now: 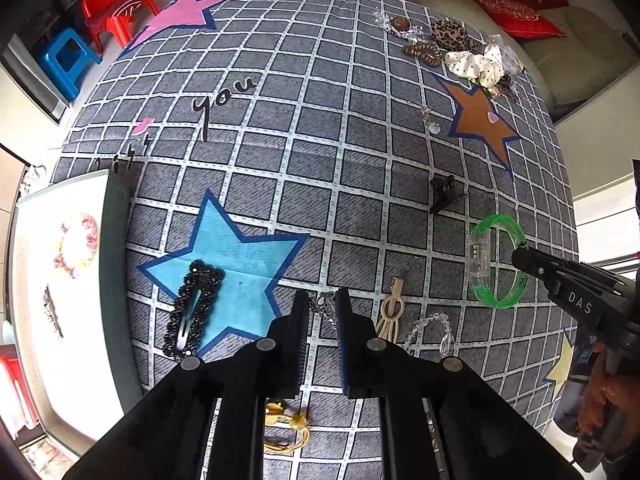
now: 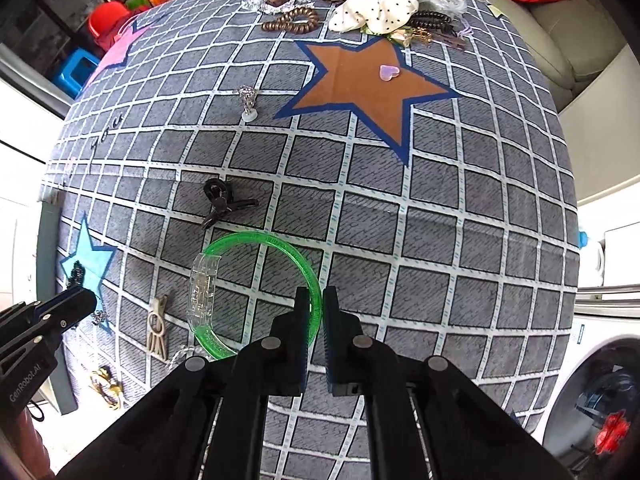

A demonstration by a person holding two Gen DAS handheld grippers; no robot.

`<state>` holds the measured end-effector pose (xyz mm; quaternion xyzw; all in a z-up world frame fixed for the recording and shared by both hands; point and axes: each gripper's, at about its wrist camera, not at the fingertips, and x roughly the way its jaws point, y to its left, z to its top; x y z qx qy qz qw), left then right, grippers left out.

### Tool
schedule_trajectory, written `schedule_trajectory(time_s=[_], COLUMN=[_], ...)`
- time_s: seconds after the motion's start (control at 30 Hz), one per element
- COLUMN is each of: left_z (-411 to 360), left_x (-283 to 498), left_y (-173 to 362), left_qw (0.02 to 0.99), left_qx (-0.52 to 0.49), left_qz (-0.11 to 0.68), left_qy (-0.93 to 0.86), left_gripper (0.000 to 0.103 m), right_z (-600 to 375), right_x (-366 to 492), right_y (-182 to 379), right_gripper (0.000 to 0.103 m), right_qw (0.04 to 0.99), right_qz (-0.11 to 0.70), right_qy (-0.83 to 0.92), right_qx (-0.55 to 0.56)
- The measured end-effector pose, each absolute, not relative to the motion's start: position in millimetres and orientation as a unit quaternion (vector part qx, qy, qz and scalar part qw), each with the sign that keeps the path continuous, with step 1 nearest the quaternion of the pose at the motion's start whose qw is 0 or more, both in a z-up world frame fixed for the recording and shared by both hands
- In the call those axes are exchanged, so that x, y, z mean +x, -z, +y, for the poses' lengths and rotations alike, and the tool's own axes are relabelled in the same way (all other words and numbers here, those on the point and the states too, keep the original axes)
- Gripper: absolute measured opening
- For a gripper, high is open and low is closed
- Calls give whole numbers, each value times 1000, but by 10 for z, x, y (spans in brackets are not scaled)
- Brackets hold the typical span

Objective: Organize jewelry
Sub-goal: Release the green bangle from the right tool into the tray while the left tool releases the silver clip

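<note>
My right gripper [image 2: 318, 300] is shut on the rim of a green plastic bangle [image 2: 256, 240] with a clear clasp, lying on the grid tablecloth; it shows in the left wrist view too [image 1: 496, 260]. My left gripper [image 1: 322, 304] straddles a small silver chain piece [image 1: 326, 308], jaws narrowly apart around it, close to the cloth. A black beaded hair clip [image 1: 192, 312] lies on the blue star to its left. A cream hair clip [image 1: 390, 316] and a clear bead bracelet [image 1: 432, 332] lie to its right.
A white tray [image 1: 92, 320] at the left edge holds a pastel coil hair tie [image 1: 76, 248] and a small dark piece. A black claw clip [image 2: 220, 200], silver earring [image 2: 248, 100], pink heart [image 2: 390, 73], scrunchies [image 2: 376, 8] and a yellow hair tie [image 1: 286, 428] lie about.
</note>
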<state>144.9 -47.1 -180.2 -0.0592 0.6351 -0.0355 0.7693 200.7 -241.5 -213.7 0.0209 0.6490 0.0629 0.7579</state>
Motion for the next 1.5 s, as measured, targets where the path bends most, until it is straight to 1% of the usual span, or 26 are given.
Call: schedule_trajectory(time_s=[0.27,0.4,0.7,0.8,1.1,1.3,1.5], left_z=[82,432,1374,1686,2384,2547,2584], left_x=[1143,1053,969,1009,1301,1509,1612], left_y=[1465,1386,1371,1414,1651,1894,2141], left_qw=[785,790,797,797,796,791,781], left_qx=[-67,-78,-96,-100,-96,-88,-86], left_qz=[616,608,595,594,596,604,618], left_qy=[19,-2,-44,-53,-55,-38,-33], left_gripper=[20,20,20,20,20,20,20], right_z=[-2195,-1916,-822,-730,401,900,1142], right_x=[1834,1711,1691,1527,1495,1457,1412], right_y=[1709,1613,1316,1344,1436,1670,1951], right_gripper=[7,7,7,7,7,6,6], right_qw=[760,759,757,756,739,719,698], right_qz=[643,642,629,624,625,636,655], right_qy=[-87,-111,-179,-200,-249,-272,-272], right_qx=[32,29,8,2,-36,-72,-102])
